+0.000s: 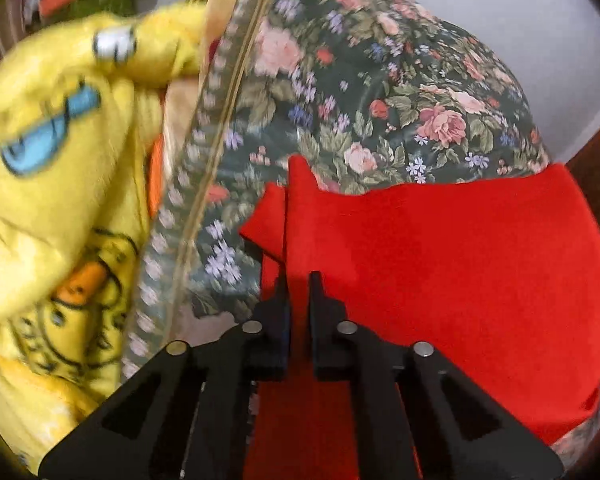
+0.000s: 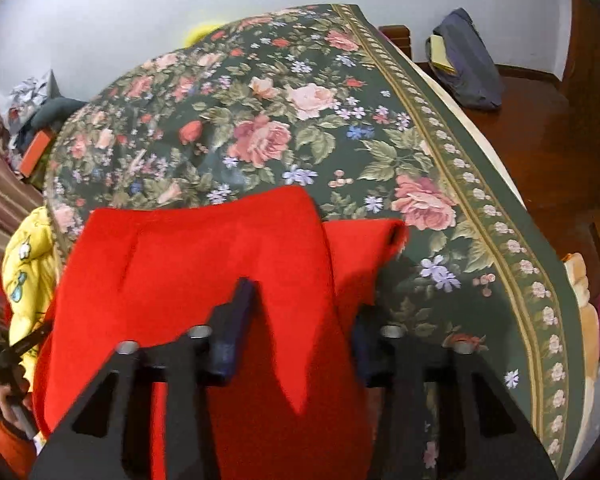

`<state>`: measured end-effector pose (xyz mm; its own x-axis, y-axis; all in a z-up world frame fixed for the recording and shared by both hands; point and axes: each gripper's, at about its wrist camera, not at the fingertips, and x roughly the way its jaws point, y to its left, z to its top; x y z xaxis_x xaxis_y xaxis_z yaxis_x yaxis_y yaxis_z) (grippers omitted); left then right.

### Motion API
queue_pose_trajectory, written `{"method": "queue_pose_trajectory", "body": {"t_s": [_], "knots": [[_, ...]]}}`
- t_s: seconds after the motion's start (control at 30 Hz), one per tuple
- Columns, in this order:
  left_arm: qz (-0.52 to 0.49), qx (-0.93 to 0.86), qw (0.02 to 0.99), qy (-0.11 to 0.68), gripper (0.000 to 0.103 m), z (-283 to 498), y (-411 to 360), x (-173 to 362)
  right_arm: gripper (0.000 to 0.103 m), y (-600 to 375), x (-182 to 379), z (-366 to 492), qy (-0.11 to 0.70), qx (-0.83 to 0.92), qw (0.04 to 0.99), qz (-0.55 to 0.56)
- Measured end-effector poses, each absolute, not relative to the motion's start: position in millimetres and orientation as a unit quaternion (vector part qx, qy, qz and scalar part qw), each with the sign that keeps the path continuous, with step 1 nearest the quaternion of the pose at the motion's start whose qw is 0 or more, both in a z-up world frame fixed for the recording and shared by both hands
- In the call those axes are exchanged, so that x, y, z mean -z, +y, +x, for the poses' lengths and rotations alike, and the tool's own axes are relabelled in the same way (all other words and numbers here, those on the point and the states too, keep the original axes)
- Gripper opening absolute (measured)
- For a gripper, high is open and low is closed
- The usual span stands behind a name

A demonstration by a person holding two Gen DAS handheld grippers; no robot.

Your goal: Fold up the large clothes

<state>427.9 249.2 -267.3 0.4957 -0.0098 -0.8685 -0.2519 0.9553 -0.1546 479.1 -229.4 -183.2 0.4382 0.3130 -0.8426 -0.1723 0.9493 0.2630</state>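
- You hold a red garment (image 1: 440, 264) over a bed covered by a dark green floral bedspread (image 1: 340, 92); in the left wrist view the red cloth fills the frame from 6 o'clock round to 3 o'clock.
- Your left gripper (image 1: 298, 280) is nearly closed, its two black fingers narrowly apart with a strip of red cloth between them; it appears to be pinching the garment near a folded corner that sticks up at 12 o'clock from the fingertips.
- In the right wrist view the red garment (image 2: 204, 264) spreads from 9 o'clock to the centre, with a folded flap just right of centre.
- Your right gripper (image 2: 300, 300) stands wide; its left finger (image 2: 236, 320) lies on top of the cloth, while its right finger is mostly hidden behind the red edge, so the cloth drapes between the jaws without being clamped.
- A yellow cartoon-print blanket (image 1: 60, 160) lies bunched at 9 o'clock in the left view, beside the bedspread's border.
- A dark bag (image 2: 468, 60) rests against the wall on the wooden floor at 1 o'clock in the right view.
- The garment looks soft, matte and fleece-like: likely light, limp and not slippery, sagging wherever unsupported.
- Judged from this, take hold at corners or along a hem, both layers together, and keep the edge taut between your hands.
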Motion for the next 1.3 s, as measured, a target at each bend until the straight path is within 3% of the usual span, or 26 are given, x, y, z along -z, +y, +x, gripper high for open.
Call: {"method": "queue_pose_trajectory", "body": {"t_s": [0.07,0.13,0.27,0.43,0.57,0.7,0.83,0.9,1.07,1.2,1.3], "knots": [[-0.065,-0.087,0.873,0.476,0.002,423.3,233.7,251.1,0.018,-225.4,174.9,473.0,0.494,-0.144,0.856,0.041],[-0.020,-0.092,0.887,0.453,0.002,418.8,222.9,235.0,0.015,-220.6,163.3,464.0,0.481,-0.146,0.865,0.011],[0.033,-0.095,0.914,0.394,0.002,409.0,204.2,191.8,0.013,-217.9,137.9,452.2,0.449,-0.153,0.880,-0.017],[0.031,-0.097,0.929,0.356,0.002,415.9,201.7,156.0,0.013,-227.3,113.5,445.8,0.420,-0.162,0.893,-0.006],[0.017,-0.116,0.916,0.384,0.002,439.5,209.4,174.5,0.013,-223.9,131.9,448.7,0.436,-0.143,0.888,-0.029],[-0.023,-0.127,0.878,0.461,0.002,461.9,230.0,234.1,0.015,-230.9,164.0,453.7,0.472,-0.129,0.872,-0.013],[-0.038,-0.112,0.848,0.517,0.009,457.8,237.4,276.6,0.029,-231.5,169.2,447.8,0.465,-0.116,0.877,-0.022],[-0.051,-0.102,0.842,0.527,0.010,450.4,239.4,281.3,0.035,-232.0,163.8,443.1,0.463,-0.104,0.880,-0.030],[-0.061,-0.089,0.852,0.512,0.013,425.3,237.1,250.2,0.035,-237.0,139.9,425.0,0.447,-0.100,0.889,-0.027],[-0.056,-0.053,0.876,0.476,0.034,409.8,213.8,209.0,0.038,-221.1,115.1,401.0,0.426,-0.137,0.894,-0.029],[-0.048,-0.005,0.890,0.453,0.047,399.4,183.1,186.9,0.049,-196.4,108.6,385.2,0.424,-0.178,0.887,-0.040]]}}
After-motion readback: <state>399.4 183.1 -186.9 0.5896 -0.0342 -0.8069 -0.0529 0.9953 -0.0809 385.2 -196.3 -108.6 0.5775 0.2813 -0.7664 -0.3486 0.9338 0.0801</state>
